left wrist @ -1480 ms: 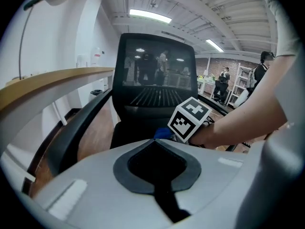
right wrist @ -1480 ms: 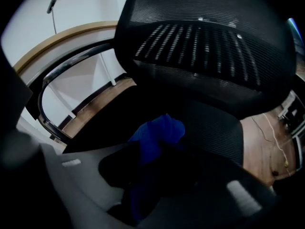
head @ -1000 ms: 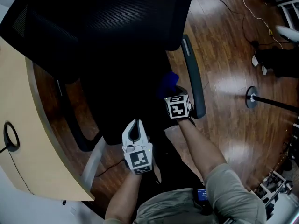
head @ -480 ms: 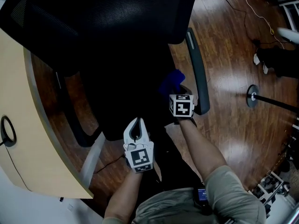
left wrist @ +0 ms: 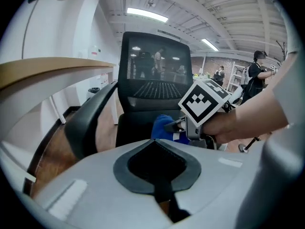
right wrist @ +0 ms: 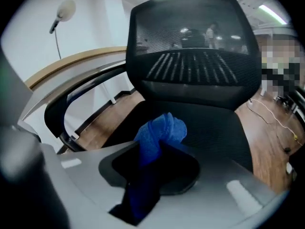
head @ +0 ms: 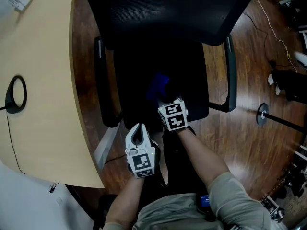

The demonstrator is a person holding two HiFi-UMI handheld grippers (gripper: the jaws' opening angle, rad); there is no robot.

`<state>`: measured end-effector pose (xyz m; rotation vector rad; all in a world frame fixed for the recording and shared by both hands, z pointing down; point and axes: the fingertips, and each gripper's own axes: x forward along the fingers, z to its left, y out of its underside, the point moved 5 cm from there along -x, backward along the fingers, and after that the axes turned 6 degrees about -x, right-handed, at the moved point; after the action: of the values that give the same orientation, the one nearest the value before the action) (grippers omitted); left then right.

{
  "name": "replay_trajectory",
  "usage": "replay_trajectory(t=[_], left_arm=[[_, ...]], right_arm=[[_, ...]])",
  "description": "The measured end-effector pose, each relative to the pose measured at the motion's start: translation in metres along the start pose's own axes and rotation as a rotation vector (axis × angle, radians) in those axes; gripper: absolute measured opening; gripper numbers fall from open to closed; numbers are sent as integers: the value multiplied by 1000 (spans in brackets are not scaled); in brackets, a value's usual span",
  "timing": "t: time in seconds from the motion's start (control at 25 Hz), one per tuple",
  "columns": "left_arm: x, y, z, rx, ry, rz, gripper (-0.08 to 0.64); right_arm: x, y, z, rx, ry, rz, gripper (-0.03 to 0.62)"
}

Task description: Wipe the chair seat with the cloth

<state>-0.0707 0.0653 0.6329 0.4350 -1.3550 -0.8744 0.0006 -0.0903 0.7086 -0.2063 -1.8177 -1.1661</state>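
Blue terry cloth (right wrist: 160, 131) is bunching in the right gripper (head: 162, 97), whose jaws are pinching it, over the black mesh chair seat (head: 136, 75), just 6 o'clock of centre. Left gripper (head: 139, 128), jaws together and empty, is hovering at the seat's 6 o'clock edge.

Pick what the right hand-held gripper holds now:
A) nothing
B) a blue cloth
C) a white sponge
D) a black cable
B: the right hand-held gripper is clamped on the blue cloth, which bunches out past its jaws above the black chair seat.

Top of the chair backrest (head: 168, 13) beyond head view's upper edge
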Motion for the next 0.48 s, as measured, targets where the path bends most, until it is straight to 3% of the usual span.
replay_trajectory(t=[0.28,0.4,0.48], left_arm=[[-44,20,50,-38,-84,-10,5],[-43,33,52,-51,-100,4,5],[-42,48,45,-57,-102,30,5]], right_arm=[[38,9,118,-179,-191,94,94],[54,15,139,-267,-248,118,94],[57,26,135,-263,-247,127,94]])
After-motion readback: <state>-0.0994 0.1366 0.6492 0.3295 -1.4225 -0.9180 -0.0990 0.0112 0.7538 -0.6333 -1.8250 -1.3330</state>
